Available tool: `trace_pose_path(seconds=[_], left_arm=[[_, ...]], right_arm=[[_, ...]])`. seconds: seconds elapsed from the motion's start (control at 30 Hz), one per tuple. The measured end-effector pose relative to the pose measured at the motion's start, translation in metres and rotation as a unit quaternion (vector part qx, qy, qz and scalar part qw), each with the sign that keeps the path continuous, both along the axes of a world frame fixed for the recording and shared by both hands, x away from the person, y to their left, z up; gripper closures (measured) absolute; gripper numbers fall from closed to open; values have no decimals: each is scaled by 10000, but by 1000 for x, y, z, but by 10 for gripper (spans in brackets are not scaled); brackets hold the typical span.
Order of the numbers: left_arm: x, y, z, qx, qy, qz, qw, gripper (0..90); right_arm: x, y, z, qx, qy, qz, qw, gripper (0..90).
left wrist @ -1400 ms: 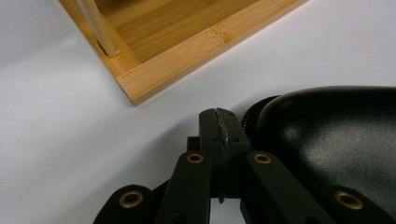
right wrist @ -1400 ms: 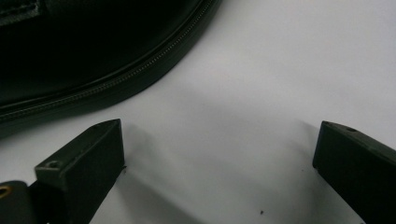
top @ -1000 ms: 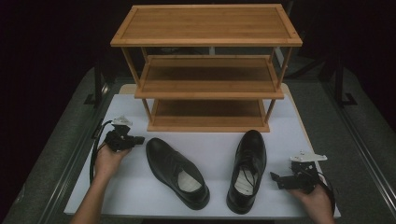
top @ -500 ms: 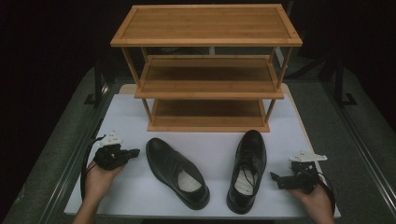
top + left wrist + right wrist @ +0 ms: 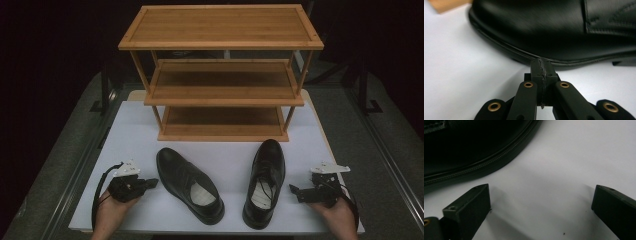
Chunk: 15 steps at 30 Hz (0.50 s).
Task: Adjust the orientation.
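- My left tongs (image 5: pixel 150 183) lie low over the white desk (image 5: pixel 230 160), held in my left hand (image 5: pixel 112 207) near the desk's front left corner.
- Their jaws are pressed together with nothing between them; in the left gripper view the two tips meet in a single seam.
- They point at the left shoe (image 5: pixel 189 183), a black leather dress shoe, and stop just beside its outer side, near the toe. In the left gripper view the tips sit close against the shoe's welt; I cannot tell whether they touch it.
- The left shoe stands on its sole left of the desk's middle, toe toward the far left, heel toward the front edge, its pale insole showing.
- My right tongs (image 5: pixel 295 191) rest at the front right of the desk in my right hand (image 5: pixel 337 215), pointing left at the right shoe (image 5: pixel 265 181).
- Their jaws stand wide apart and grip nothing: in the right gripper view there is bare desk between them, with the shoe's sole edge just beyond the left-hand jaw.
- The right shoe stands right of the middle, toe toward the rack, heel at the front edge, well apart from the left shoe.
- A three-tier wooden shoe rack (image 5: pixel 222 75) stands at the back of the desk, behind both shoes.
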State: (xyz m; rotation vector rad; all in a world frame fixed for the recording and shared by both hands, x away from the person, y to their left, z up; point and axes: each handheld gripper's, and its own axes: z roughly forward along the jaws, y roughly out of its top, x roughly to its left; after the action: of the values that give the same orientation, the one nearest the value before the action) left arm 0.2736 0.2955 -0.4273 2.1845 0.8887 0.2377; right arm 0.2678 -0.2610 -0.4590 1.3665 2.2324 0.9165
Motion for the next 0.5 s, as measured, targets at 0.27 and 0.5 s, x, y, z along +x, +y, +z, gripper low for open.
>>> trace_pose_path(seconds=[0.27, 0.5], left_arm=[[3, -11, -7, 134, 101, -206, 9996, 900], [8, -12, -7, 117, 127, -233, 9996, 900]], right_arm=[[0, 0, 0, 2, 1, 2, 10000, 15], [0, 0, 0, -1, 0, 3, 10000, 14]])
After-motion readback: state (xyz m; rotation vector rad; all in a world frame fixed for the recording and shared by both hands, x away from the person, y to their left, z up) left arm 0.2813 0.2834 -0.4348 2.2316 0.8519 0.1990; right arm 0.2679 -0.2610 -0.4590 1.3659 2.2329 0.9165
